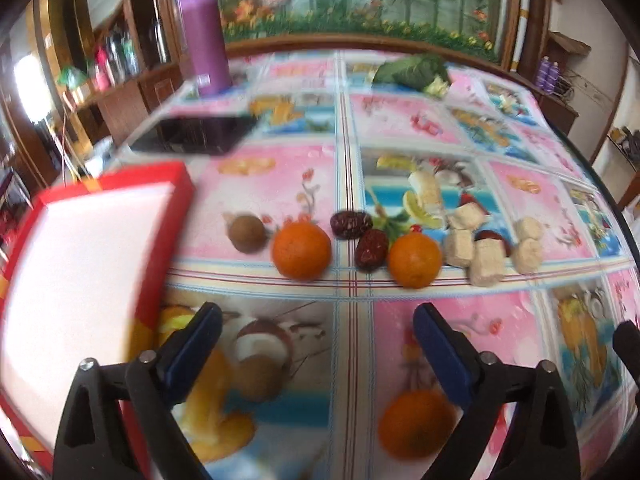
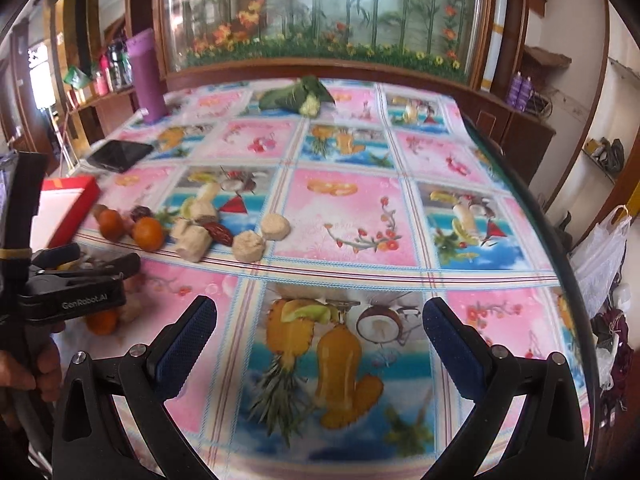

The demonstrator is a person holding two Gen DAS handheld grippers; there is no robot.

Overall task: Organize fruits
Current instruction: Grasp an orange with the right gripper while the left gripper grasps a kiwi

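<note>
status: early; judging by the layout, nothing is sorted yet. All the fruit sits loose on the tablecloth (image 1: pixel 280 184).
red box (image 1: pixel 100 240): at 9 o'clock in the left wrist view. The white inside looks bare as far as visible; part of it is cut off by the frame edge. Probably the destination, but that is a guess.
fruit row: near the middle of the left view, running 9 to 3 o'clock: brown round fruit (image 1: pixel 247 233), left orange (image 1: pixel 301 251), two red dates (image 1: pixel 351 224) and (image 1: pixel 372 250), right orange (image 1: pixel 415 261).
beige chunks (image 1: pixel 486 262): clustered at the 3 o'clock end of the row, with a third date (image 2: pixel 219 231) tucked among them. What the chunks are I cannot tell.
spacing: the left orange is just beside the brown fruit, the right orange just beside the lower date; whether they touch is unclear.
left gripper (image 1: pixel 316 334): claw spread wide, nothing between the fingers, short of the row with the gap facing the two oranges.
right gripper (image 2: pixel 320 328): claw spread wide and empty, over bare cloth; the fruit is off at its 10 o'clock.
off-task: purple bottle (image 1: pixel 206 36), phone (image 1: pixel 192 134), leafy vegetable (image 1: pixel 412 70) at the far side.
left to do: every piece, as I read it. The left claw has the shortest reach to the oranges.
</note>
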